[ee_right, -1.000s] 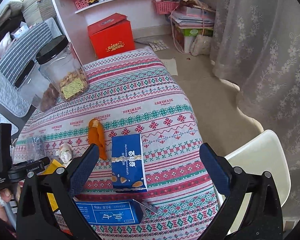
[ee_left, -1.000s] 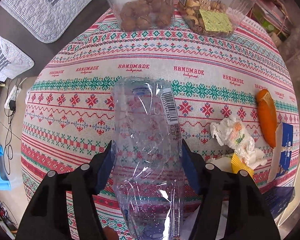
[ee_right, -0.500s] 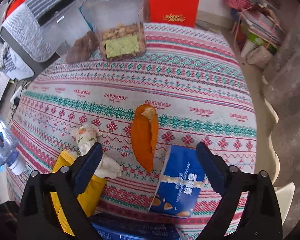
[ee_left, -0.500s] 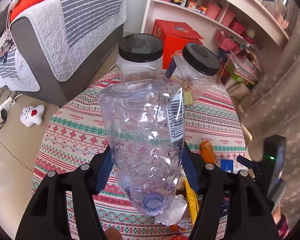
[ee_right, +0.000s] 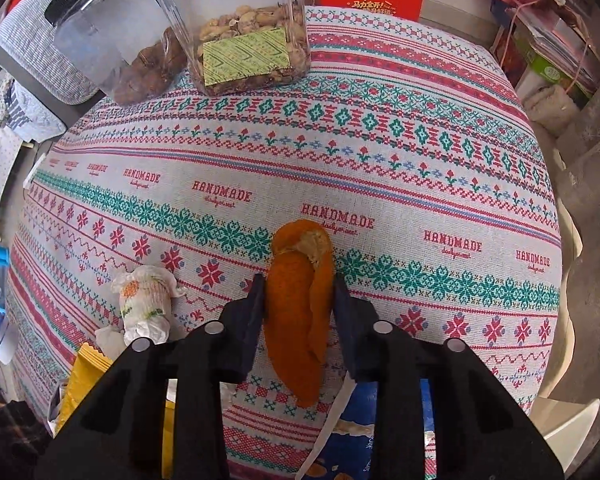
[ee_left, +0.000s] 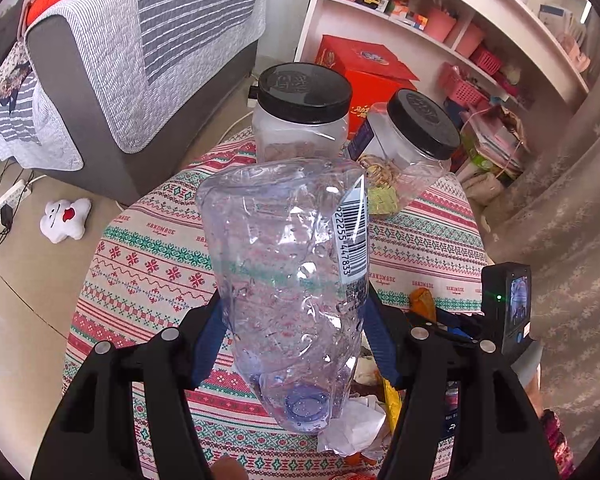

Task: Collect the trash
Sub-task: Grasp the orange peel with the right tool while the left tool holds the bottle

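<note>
My left gripper (ee_left: 294, 324) is shut on a crumpled clear plastic bottle (ee_left: 288, 272) with a barcode label, held above the table with its neck pointing down toward me. In the right wrist view an orange peel (ee_right: 300, 312) lies on the patterned tablecloth (ee_right: 340, 152). My right gripper (ee_right: 299, 294) straddles the peel and its jaws are closing, the pads touching its two sides. A crumpled tissue (ee_right: 144, 304) and a yellow wrapper (ee_right: 80, 384) lie to the left of the peel. A blue snack box (ee_right: 352, 432) sits just behind the right fingers.
Two clear jars with black lids (ee_left: 304, 120) (ee_left: 412, 148) stand at the far side of the round table. A grey sofa (ee_left: 120, 60), a red box (ee_left: 364, 68) and pink shelves lie beyond. A white chair (ee_right: 568, 420) stands at the table's right edge.
My left gripper lifted the bottle off the table and tilted up. My right gripper swung down over the orange peel and narrowed from wide open to touching its sides.
</note>
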Demonstrator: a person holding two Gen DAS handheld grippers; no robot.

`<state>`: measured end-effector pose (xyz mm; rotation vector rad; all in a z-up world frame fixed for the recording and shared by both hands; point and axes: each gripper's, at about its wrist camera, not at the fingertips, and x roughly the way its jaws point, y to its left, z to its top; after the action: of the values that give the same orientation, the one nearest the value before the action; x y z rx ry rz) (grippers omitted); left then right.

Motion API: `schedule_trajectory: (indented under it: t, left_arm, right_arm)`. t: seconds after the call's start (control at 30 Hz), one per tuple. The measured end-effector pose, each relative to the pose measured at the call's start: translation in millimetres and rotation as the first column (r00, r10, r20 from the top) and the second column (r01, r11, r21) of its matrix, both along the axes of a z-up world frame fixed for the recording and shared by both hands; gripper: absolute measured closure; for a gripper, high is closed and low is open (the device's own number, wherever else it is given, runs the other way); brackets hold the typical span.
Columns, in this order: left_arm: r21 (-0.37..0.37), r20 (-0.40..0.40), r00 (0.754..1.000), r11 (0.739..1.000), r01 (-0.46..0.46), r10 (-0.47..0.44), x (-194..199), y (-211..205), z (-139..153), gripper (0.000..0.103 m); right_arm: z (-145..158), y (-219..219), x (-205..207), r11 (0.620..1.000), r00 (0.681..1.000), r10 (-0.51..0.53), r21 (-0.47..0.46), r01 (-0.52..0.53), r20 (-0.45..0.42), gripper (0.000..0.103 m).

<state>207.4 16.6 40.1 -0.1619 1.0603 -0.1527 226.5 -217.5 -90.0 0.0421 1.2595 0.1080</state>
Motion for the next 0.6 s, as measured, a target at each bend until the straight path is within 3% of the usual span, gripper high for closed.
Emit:
schedule_trajectory:
  t: [0.1, 0.27, 0.43, 0.6]
  left_arm:
    - [0.002, 0.003, 1.0, 1.0, -0.009, 0.009, 1, 2, 0, 0.041]
    - [-0.005, 0.009, 1.0, 1.0, -0.024, 0.024, 1, 4, -1, 0.041]
    - [-0.015, 0.042, 0.999, 1.0, -0.019, 0.019, -1, 2, 5, 0.041]
    - [-0.002, 0.103, 0.994, 1.0, -0.021, 0.022, -9, -3, 16, 0.041]
  right_arm:
    - [9, 1, -1, 1.0, 0.999, -0.012, 0.009, 0.012, 0.043, 0.082]
    - [46, 4, -11, 0.998, 0.988, -0.04, 0.044, 0.034, 0.146, 0.083]
    - [98, 9, -27, 0.997, 0.955, -0.061, 0.067, 0.044, 0.289, 0.083]
    - [132, 22, -39, 0.997, 0.909, -0.071, 0.061, 0.05, 0.41, 0.083]
